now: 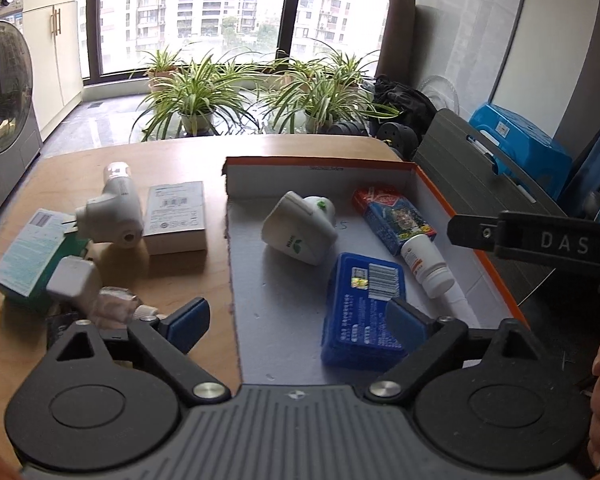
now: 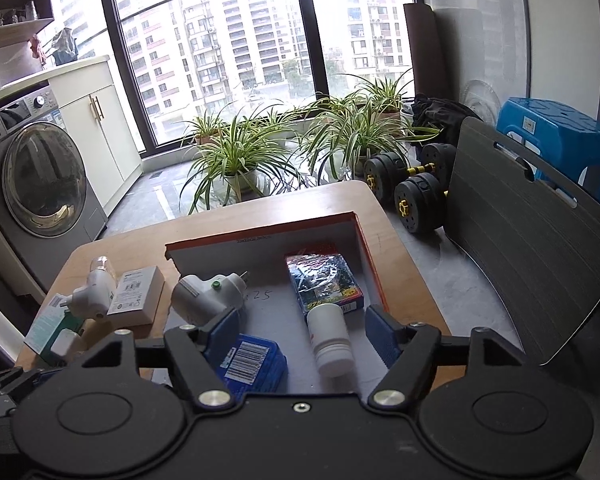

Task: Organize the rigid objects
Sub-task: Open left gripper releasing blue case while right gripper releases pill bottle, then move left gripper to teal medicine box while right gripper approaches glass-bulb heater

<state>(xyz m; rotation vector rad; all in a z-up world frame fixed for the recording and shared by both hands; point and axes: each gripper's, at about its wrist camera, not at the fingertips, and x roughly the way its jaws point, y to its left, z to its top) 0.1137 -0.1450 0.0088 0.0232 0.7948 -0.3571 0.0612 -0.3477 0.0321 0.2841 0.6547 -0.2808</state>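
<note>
An orange-rimmed shallow box (image 1: 320,162) on the wooden table holds a white plug device (image 1: 300,228), a blue-and-red card box (image 1: 392,220), a white pill bottle (image 1: 426,264) and a blue box (image 1: 364,312). My left gripper (image 1: 298,322) stands open above the box's near left edge with nothing between its pads. My right gripper (image 2: 302,332) is open too. The pill bottle (image 2: 332,340) lies on the box floor between its fingers, clear of both pads. Left of the box lie a white night light (image 1: 112,216), a grey carton (image 1: 176,218), a teal carton (image 1: 28,256) and a white charger (image 1: 74,280).
The table (image 2: 400,264) ends just right of the box. Beyond it on the floor are dumbbells (image 2: 416,196), a leaning grey board (image 2: 520,248) and a blue stool (image 2: 560,140). A washing machine (image 2: 40,184) stands on the left, and potted plants (image 2: 236,152) line the window.
</note>
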